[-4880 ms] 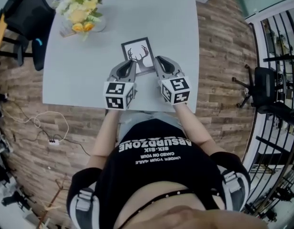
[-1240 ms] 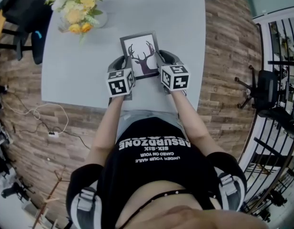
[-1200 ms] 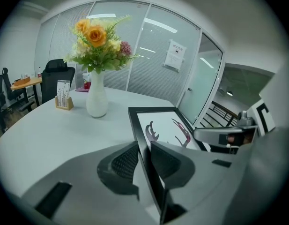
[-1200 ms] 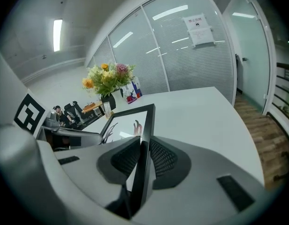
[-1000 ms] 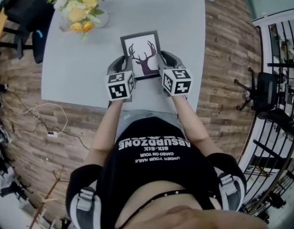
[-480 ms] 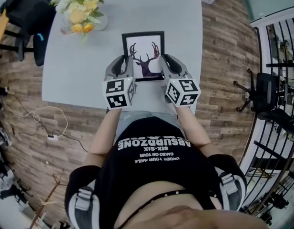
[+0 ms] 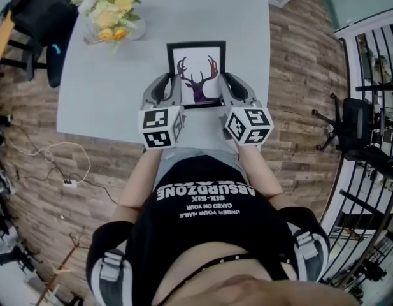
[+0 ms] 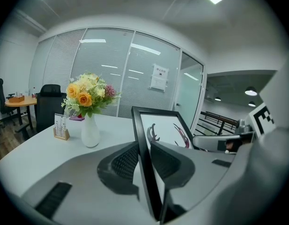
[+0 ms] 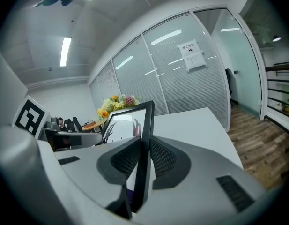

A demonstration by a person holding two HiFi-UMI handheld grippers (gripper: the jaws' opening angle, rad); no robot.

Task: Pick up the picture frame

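The picture frame is black-edged with a deer-head print on white. It hangs tilted above the grey table, held by both side edges. My left gripper is shut on its left edge, the ribbed pads pressing both faces. My right gripper is shut on its right edge in the same way. In the left gripper view the frame stands nearly edge-on between the jaws. The right gripper view shows the frame upright with the print facing left.
A vase of yellow and pink flowers stands at the table's far left, with a small card holder beside it. A black chair sits left of the table. Brick-pattern floor surrounds the table; black railings run along the right.
Both grippers have risen with the frame, lifting it off the table. The frame has straightened from a skewed angle and now looks larger and squarer in the head view.
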